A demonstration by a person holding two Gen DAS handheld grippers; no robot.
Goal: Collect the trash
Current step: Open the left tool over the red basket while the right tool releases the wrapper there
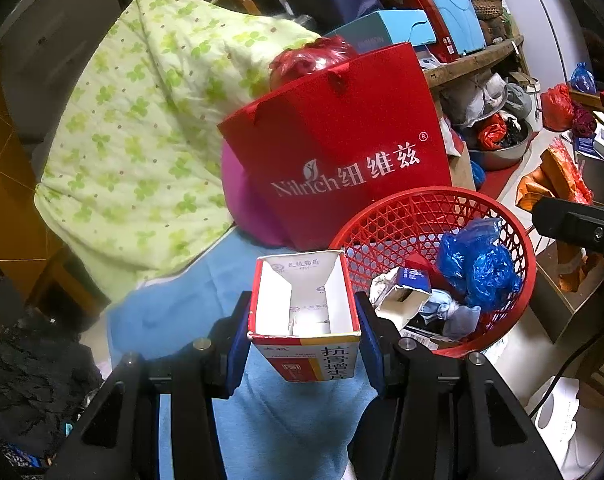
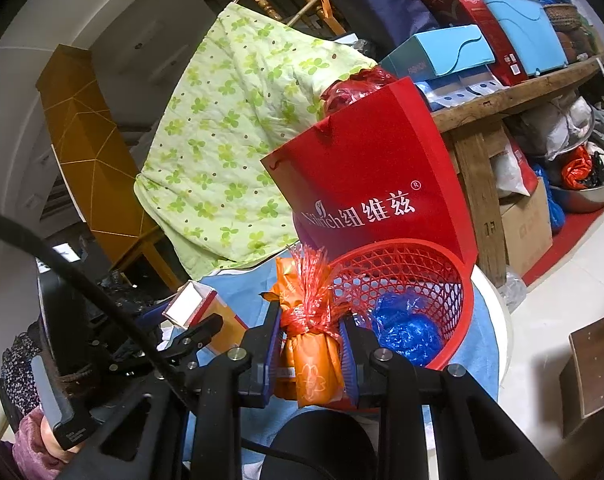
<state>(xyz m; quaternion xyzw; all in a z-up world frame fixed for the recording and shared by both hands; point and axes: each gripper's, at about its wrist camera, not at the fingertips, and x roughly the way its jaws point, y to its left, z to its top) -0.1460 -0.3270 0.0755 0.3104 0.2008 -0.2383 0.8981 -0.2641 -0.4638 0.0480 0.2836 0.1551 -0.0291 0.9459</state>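
Observation:
My left gripper (image 1: 304,336) is shut on an open, empty medicine carton (image 1: 304,312), white inside with a red and yellow printed face, held just left of a red mesh basket (image 1: 406,216). The basket holds a crumpled blue plastic bag (image 1: 478,264), a small blue and white box (image 1: 406,292) and crumpled paper. My right gripper (image 2: 311,344) is shut on an orange packet bundled in red netting (image 2: 312,364), close to the red basket's (image 2: 458,320) near left rim. The left gripper with its carton (image 2: 190,304) shows at the left of the right wrist view.
A red paper gift bag (image 1: 342,152) stands right behind the basket. A green flowered quilt (image 1: 142,128) lies to the left on a blue cloth (image 1: 174,312). Boxes on a wooden shelf (image 2: 514,96), a cardboard box and a steel bowl (image 2: 590,196) crowd the right side.

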